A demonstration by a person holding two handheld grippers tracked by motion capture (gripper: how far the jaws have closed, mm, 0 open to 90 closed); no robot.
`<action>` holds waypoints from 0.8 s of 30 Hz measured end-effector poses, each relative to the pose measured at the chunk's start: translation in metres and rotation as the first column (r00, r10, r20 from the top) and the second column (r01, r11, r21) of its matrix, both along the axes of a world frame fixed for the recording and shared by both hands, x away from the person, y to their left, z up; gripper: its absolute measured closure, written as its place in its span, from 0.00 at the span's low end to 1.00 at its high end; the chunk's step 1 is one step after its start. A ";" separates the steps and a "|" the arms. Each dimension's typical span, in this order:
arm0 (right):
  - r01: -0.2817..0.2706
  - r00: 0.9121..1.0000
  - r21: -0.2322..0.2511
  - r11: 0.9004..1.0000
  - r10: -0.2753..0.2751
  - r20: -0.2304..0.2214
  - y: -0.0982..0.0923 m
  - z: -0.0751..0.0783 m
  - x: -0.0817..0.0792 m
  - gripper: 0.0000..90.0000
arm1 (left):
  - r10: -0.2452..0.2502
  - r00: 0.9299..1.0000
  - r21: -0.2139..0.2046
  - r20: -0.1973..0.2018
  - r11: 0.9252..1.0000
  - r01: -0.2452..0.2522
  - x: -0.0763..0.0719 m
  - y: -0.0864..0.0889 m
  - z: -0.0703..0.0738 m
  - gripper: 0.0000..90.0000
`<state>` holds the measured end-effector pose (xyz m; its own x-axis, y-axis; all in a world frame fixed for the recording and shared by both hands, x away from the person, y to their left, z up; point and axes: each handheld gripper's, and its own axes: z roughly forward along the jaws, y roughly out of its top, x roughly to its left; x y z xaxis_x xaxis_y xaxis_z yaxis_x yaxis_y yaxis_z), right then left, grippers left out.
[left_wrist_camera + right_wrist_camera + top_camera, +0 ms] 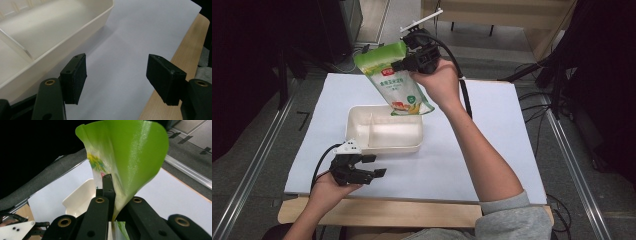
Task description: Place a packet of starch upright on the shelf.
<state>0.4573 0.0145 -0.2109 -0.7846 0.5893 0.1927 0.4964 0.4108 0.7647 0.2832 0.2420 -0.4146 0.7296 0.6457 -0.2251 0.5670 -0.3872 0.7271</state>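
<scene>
Pouch (398, 80): green-topped, white printed body, I hold it tilted over the cream tray (384, 142)
Right gripper (404, 64): jaws clamped on pouch
Left gripper (374, 166): jaws wide, near tray

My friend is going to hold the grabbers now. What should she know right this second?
Right gripper: shut on the green pouch, holding it in the air, tilted, its lower end above the far edge of the tray.
Left gripper: open, holding nothing, low over the white sheet just in front of the tray's near wall.
Tray: cream, with a divider, sitting on the sheet; both compartments look empty.
Done: pouch picked up and brought over the tray.
Left, probably: whatever the pouch is meant for. I can't tell if it is open or if anything is coming out. The left gripper could steady the tray.
</scene>
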 end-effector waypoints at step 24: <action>-0.069 0.992 -0.008 0.998 0.068 -0.106 0.068 -0.086 0.010 1.00 | -0.017 1.000 0.005 0.000 1.000 0.017 0.000 -0.002 0.000 0.37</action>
